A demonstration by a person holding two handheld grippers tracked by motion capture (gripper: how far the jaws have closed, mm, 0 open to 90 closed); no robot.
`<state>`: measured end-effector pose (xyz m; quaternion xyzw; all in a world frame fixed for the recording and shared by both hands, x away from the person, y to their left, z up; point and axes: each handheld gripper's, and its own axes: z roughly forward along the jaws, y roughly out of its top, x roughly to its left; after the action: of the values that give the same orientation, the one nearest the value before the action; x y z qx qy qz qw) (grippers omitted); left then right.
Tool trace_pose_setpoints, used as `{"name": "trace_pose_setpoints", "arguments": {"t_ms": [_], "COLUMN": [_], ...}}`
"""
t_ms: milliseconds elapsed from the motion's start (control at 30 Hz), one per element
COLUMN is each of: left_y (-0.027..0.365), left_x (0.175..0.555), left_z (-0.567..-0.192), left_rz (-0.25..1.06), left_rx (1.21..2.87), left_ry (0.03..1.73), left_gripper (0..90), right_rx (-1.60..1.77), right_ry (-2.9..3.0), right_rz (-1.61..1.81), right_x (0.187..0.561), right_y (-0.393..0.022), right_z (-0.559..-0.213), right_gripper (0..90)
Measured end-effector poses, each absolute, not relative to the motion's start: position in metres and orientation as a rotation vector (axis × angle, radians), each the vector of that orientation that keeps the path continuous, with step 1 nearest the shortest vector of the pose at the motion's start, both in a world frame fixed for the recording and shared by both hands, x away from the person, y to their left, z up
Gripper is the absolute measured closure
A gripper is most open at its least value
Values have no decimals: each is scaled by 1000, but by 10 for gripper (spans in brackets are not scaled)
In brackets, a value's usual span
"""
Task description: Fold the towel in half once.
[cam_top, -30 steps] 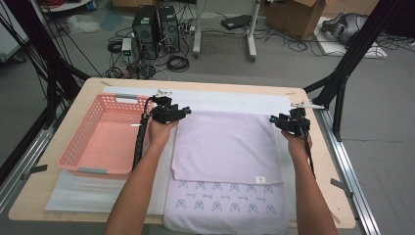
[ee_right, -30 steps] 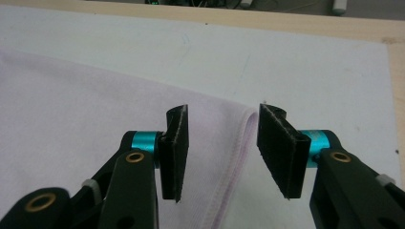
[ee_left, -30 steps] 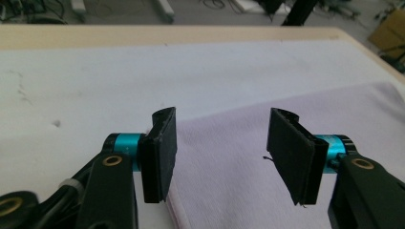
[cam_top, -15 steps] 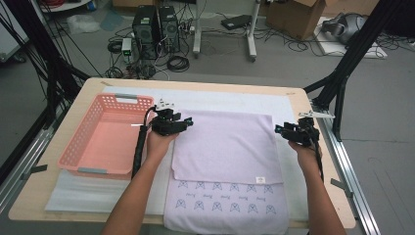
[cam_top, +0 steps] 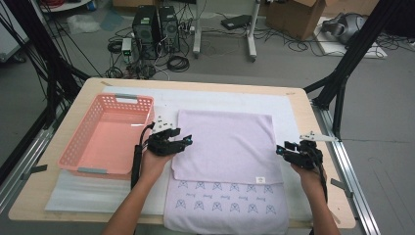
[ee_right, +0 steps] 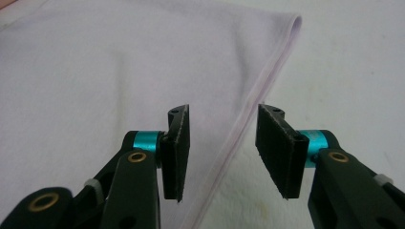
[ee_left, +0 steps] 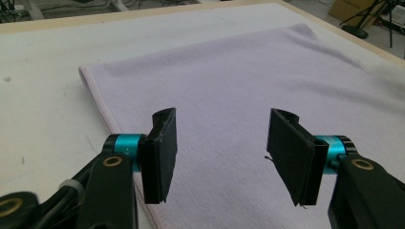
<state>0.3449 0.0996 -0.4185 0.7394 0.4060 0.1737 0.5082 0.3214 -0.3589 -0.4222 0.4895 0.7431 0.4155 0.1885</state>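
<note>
Lilac towel (cam_top: pixel 226 147) lay flat on the white mat (cam_top: pixel 205 100) covering the wooden table (cam_top: pixel 93 85), folded once: the plain top layer covered the far part, and a strip with a small printed pattern was exposed nearest the person. Pink plastic basket (cam_top: pixel 105 134) sat to the left of it, just beside but not touching.

Left gripper (cam_top: pixel 185 141) was at the towel's left edge, about halfway down the folded layer. In the left gripper view (ee_left: pixel 219 157) jaws were spread, nothing between the pads, towel surface and its hemmed edge beneath them.

Right gripper (cam_top: pixel 280 149) was at the towel's right edge, roughly opposite the left one. In the right gripper view (ee_right: pixel 222 152) jaws stood apart and had just been closing a little; the hemmed edge ran under the gap, but the pads weren't pressing on it. Can't tell whether either gripper's tips touched the cloth.
</note>
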Motion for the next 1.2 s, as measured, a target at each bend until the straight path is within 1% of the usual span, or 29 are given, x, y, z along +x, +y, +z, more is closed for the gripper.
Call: {"name": "trace_pose_setpoints", "arguments": {"t_ms": [333, 400, 633, 867, 1033, 1133, 1200], "left_y": [109, 111, 123, 129, 125, 121, 118], "left_x": [313, 306, 291, 272, 260, 255, 256], "left_z": [-432, -437, -446, -448, -450, -451, -452], "left_rz": [377, 360, 331, 307, 288, 313, 329], "left_rx": [1808, 1819, 1836, 1802, 1829, 1857, 1881], "left_ry": [982, 983, 1003, 1017, 1022, 1035, 1061], "left_gripper": [437, 458, 479, 486, 555, 587, 632], "right_rx": [1342, 1332, 1338, 1335, 1318, 1305, 1312], "right_ry": [2087, 2103, 2131, 2147, 2147, 2156, 2165], "right_rz": [1219, 1206, 1197, 1197, 1191, 1182, 1176], "right_x": [279, 272, 256, 245, 233, 226, 222], "right_y": [-366, -366, -363, -359, -356, -355, -353], "right_z": [-427, -428, -431, -437, -437, -438, -440], "right_gripper": [566, 569, 573, 573, 573, 573, 581]}}
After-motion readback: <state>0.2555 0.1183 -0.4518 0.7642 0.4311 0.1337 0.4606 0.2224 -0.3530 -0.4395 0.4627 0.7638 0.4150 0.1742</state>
